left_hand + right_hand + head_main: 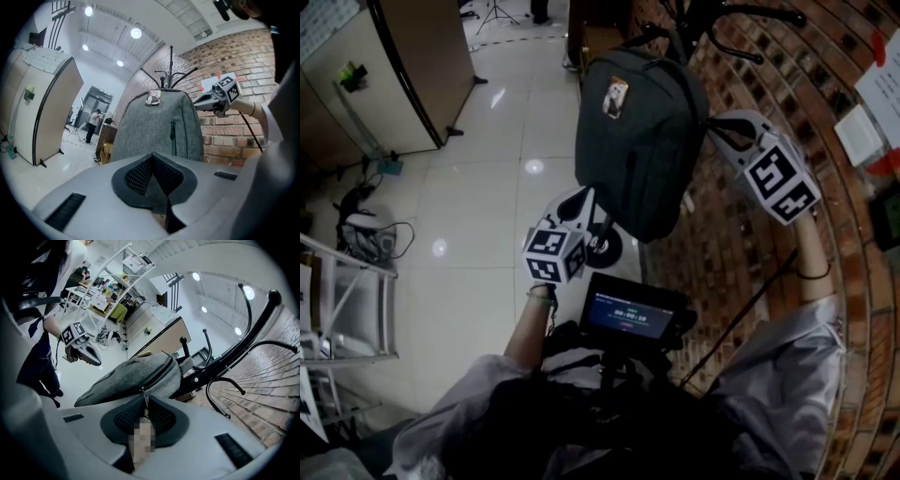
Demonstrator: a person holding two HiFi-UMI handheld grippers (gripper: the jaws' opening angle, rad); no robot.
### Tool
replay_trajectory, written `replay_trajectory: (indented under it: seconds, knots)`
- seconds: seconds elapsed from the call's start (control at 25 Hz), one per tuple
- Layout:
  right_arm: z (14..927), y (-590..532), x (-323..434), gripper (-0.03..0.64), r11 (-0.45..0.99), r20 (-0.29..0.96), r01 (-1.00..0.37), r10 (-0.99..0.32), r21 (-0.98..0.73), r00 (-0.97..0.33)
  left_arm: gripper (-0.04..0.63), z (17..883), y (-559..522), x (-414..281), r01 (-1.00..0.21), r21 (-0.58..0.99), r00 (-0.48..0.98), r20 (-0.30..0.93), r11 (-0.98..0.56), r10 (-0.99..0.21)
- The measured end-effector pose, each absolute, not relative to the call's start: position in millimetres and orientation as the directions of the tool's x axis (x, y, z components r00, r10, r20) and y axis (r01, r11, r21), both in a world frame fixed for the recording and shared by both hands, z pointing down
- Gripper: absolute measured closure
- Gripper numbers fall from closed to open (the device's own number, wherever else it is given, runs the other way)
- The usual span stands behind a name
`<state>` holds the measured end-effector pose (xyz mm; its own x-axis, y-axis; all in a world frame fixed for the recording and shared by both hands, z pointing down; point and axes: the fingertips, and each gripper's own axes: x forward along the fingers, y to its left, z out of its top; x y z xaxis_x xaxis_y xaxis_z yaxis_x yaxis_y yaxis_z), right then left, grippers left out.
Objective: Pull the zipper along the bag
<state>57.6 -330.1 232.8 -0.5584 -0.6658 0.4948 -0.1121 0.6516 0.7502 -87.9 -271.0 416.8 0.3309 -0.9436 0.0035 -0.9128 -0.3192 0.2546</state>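
Observation:
A grey backpack [637, 141] hangs on a black coat rack [225, 357] in front of a brick wall. In the right gripper view a dark zipper line [157, 373] runs along the bag's top edge. Its thin metal pull [142, 397] runs down between the jaws of my right gripper [144, 408], which is shut on it. In the head view that right gripper [717, 127] reaches the bag's right side. My left gripper [586, 208] hovers off the bag's lower left, apart from it. Its jaws [152, 161] are shut with nothing between them, facing the bag's front pocket zipper [172, 136].
The brick wall [750, 253] lies close on the right. A beige cabinet [403, 66] stands at the back left. A white shelf frame [337, 300] and cables [366, 230] are at the left. A small screen [628, 314] sits at my chest. A person [91, 124] stands far off.

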Motion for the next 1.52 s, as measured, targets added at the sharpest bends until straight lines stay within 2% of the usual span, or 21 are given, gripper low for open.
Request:
replay_trajectory:
  seconds: [0.4, 1.52]
  knots:
    - [212.4, -340.4, 44.5, 0.578, 0.651, 0.517, -0.074, -0.661, 0.755, -0.544, 0.589, 387.9, -284.8, -105.1, -0.926, 0.207, 0.315, -0.033, -0.315, -0.948]
    - [166.8, -372.5, -11.3, 0.566, 0.588, 0.548, 0.079, -0.686, 0.805, -0.479, 0.589, 400.4, -298.6, -108.2, -0.912, 0.263, 0.314, -0.047, -0.315, -0.948]
